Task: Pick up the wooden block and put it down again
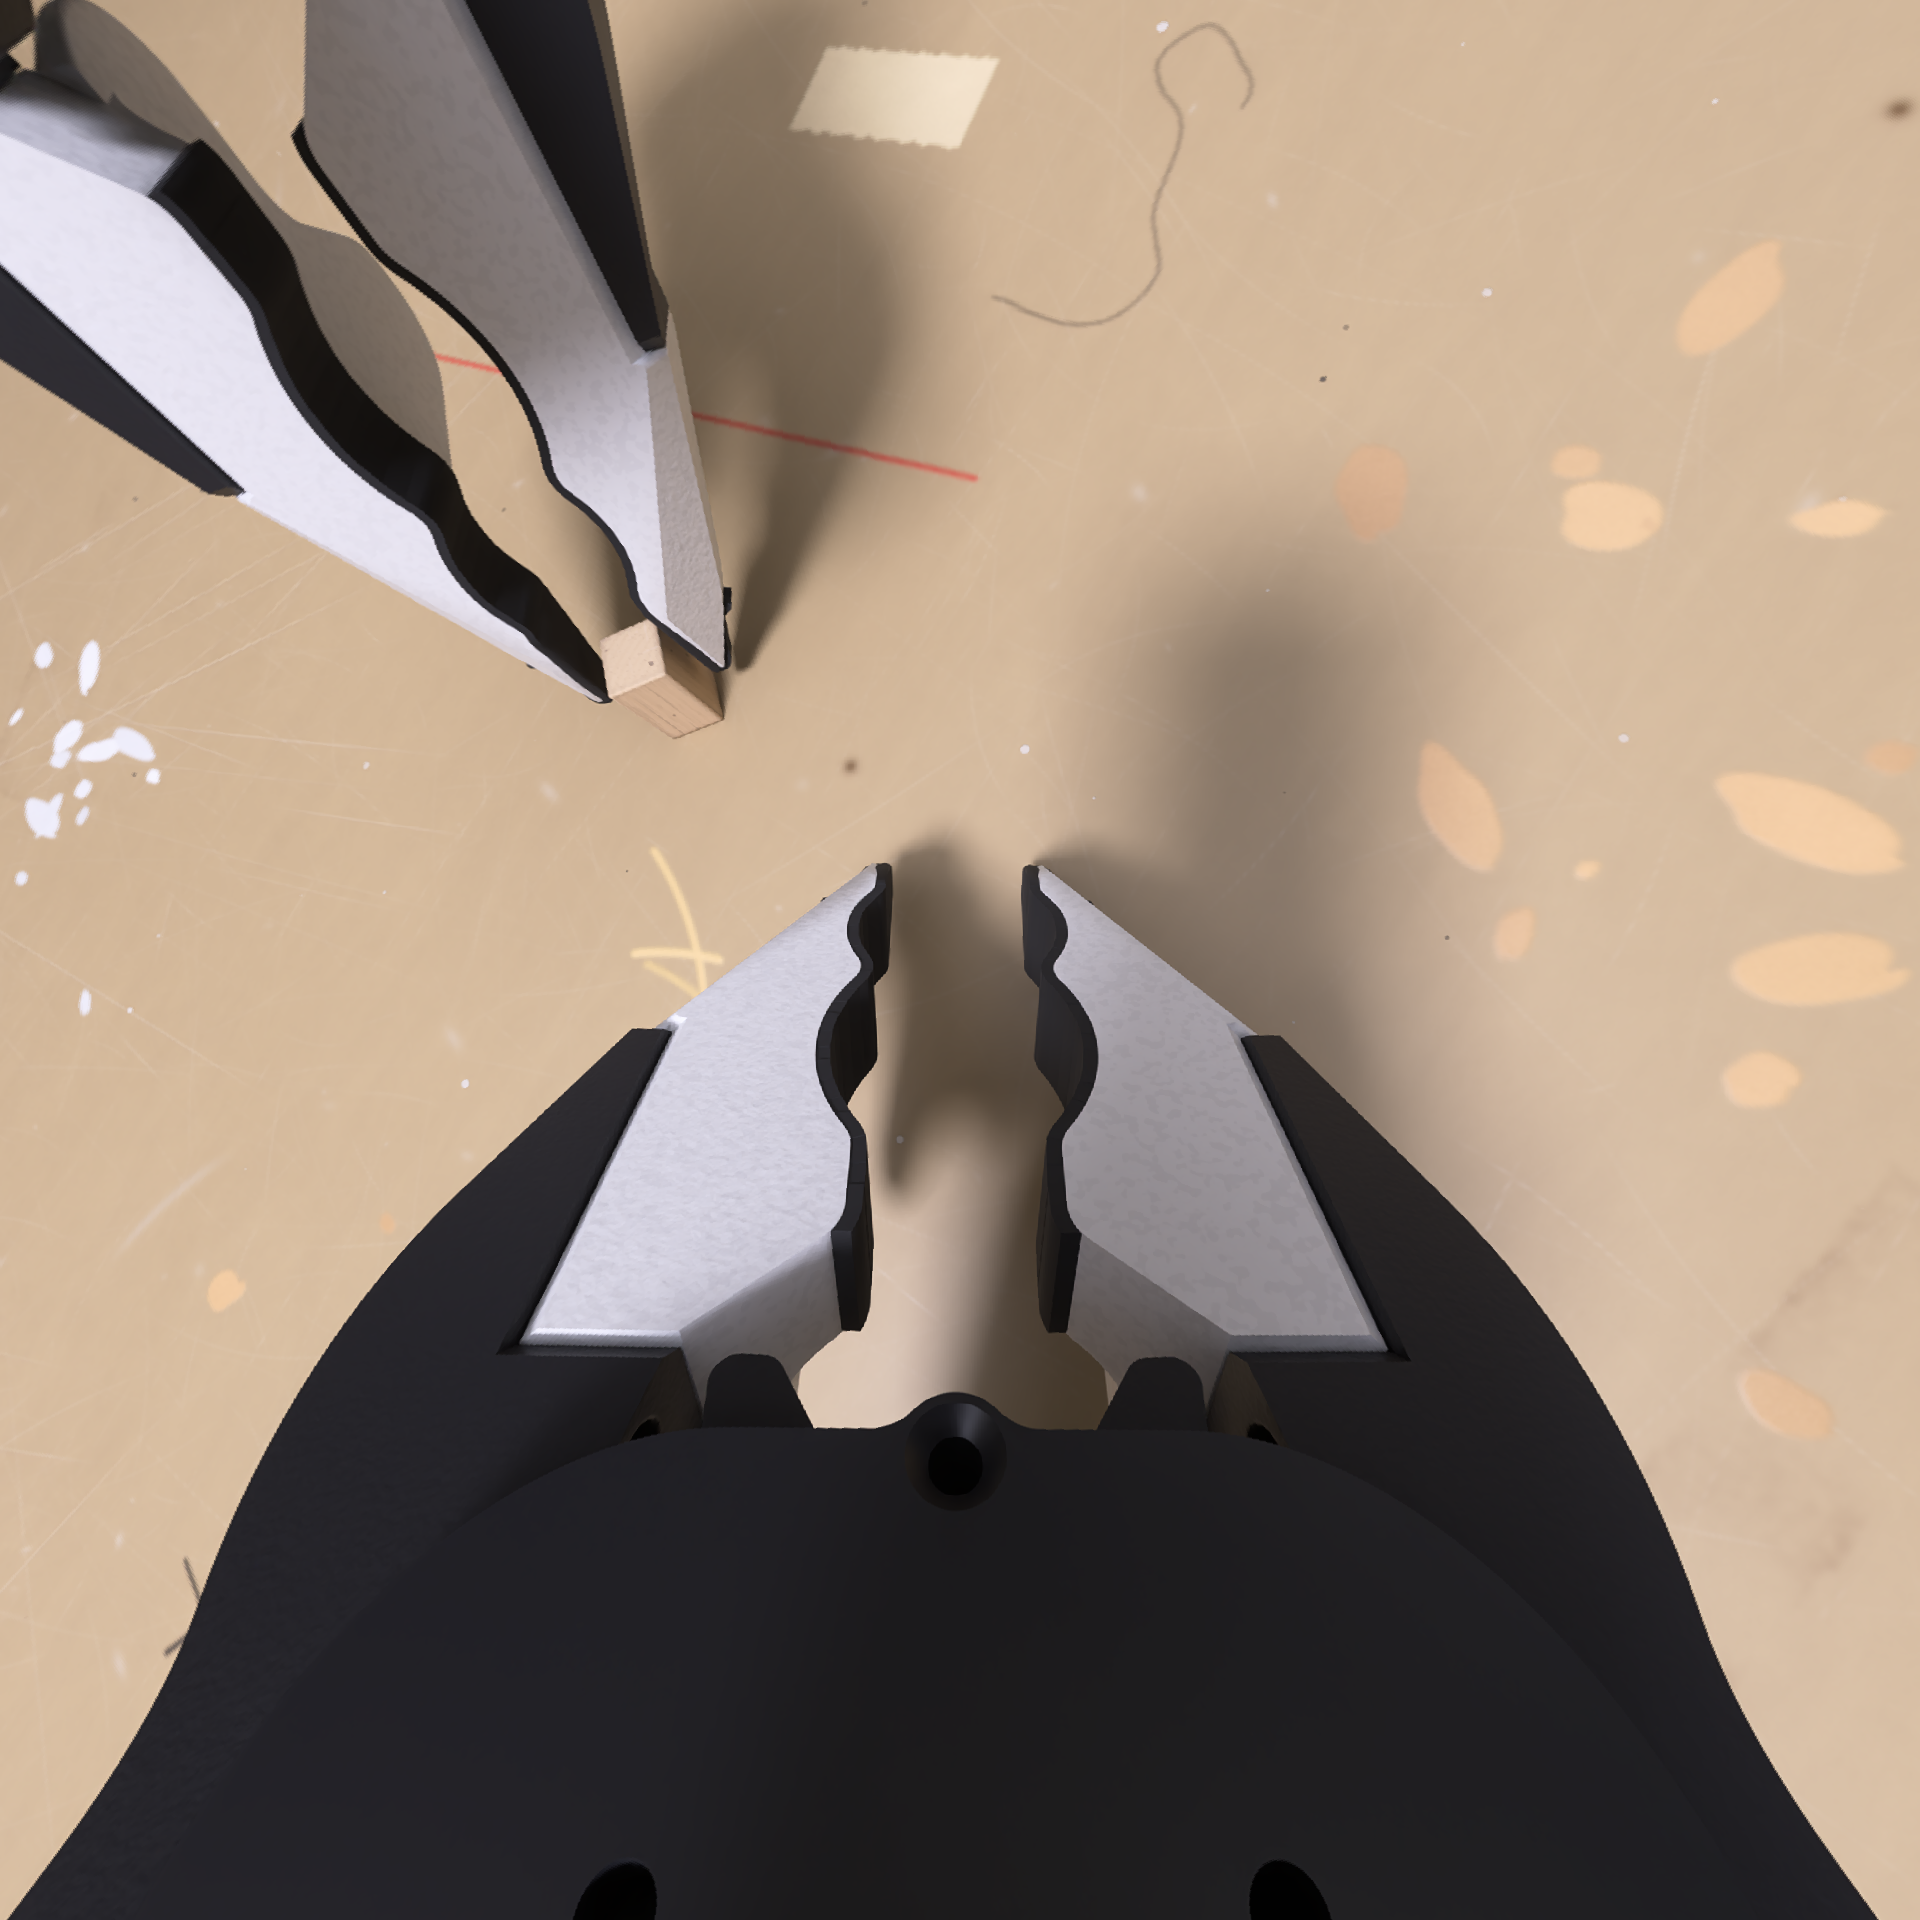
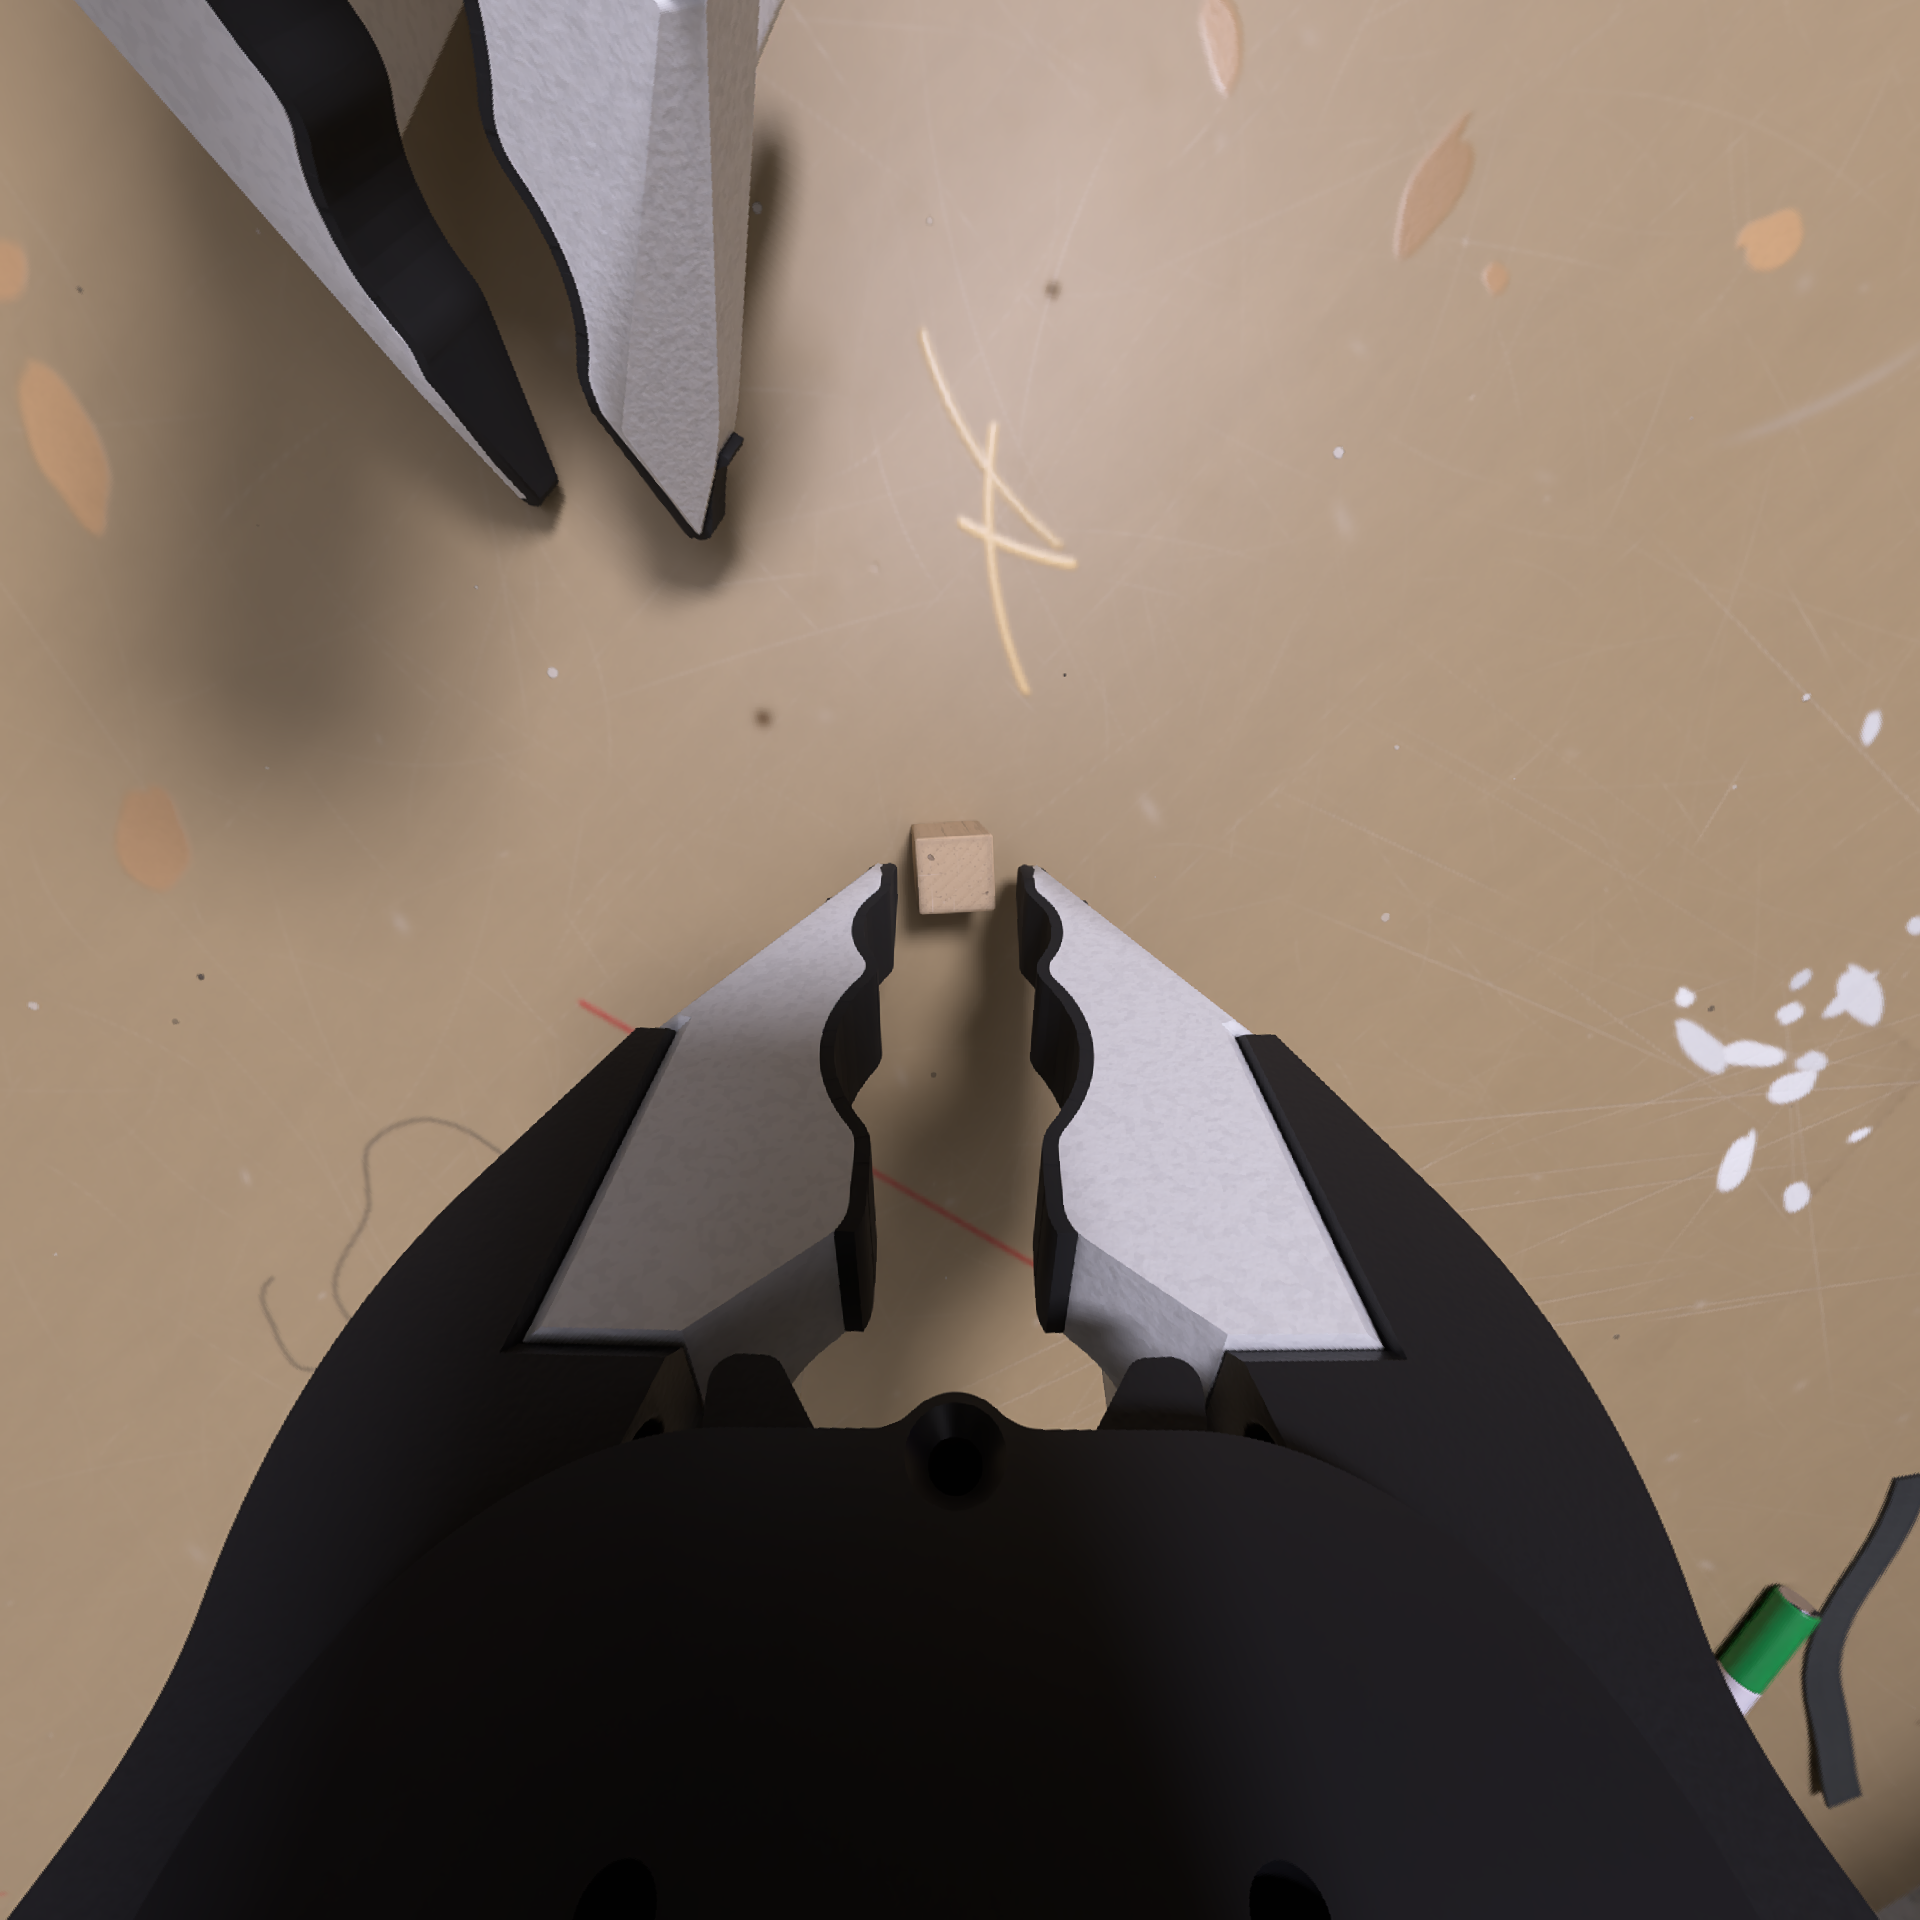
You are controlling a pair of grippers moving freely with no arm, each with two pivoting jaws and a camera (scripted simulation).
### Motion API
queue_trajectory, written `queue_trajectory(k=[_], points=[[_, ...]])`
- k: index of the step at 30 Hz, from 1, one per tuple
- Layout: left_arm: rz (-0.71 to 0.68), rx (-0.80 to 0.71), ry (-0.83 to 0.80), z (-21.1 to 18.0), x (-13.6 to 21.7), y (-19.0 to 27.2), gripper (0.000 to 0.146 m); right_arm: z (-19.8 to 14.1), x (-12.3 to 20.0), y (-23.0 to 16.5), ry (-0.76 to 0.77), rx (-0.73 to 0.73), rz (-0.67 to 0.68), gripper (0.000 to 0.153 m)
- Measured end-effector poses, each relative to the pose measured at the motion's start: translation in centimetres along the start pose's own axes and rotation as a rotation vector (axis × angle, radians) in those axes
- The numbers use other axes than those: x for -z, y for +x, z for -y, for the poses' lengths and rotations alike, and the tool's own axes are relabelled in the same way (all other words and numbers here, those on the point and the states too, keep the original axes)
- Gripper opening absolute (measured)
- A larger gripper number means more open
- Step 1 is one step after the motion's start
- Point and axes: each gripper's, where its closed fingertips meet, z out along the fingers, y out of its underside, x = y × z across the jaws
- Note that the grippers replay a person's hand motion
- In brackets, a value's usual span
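Observation:
A small pale wooden block (image 2: pixel 952 871) rests on the tan tabletop (image 2: pixel 1351 727). My right gripper (image 2: pixel 954 878) is open, with one fingertip on each side of the block and a thin gap showing on both sides. In the left wrist view the block (image 1: pixel 665 681) sits between the right gripper's (image 1: pixel 660 675) tips at upper left. My left gripper (image 1: pixel 956 878) is open and empty above bare table, to the right of and nearer than the block. It also shows in the right wrist view (image 2: pixel 623 509) at upper left.
A green marker (image 2: pixel 1766 1652) and a dark curved strip (image 2: pixel 1834 1652) lie at the lower right. The tabletop carries a red line (image 1: pixel 831 447), a pale rectangular patch (image 1: pixel 894 96), a thin dark thread (image 1: pixel 1164 187) and white paint spots (image 2: pixel 1766 1049).

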Motion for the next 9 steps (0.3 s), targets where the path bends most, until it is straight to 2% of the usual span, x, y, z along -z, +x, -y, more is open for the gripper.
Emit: queue_trajectory(k=[9], points=[[0.062, 0.061, 0.032, 0.4, 1.1, -1.3, 0.026, 0.4, 1.0, -0.1, 0.029, -0.068, 0.012, 0.022]])
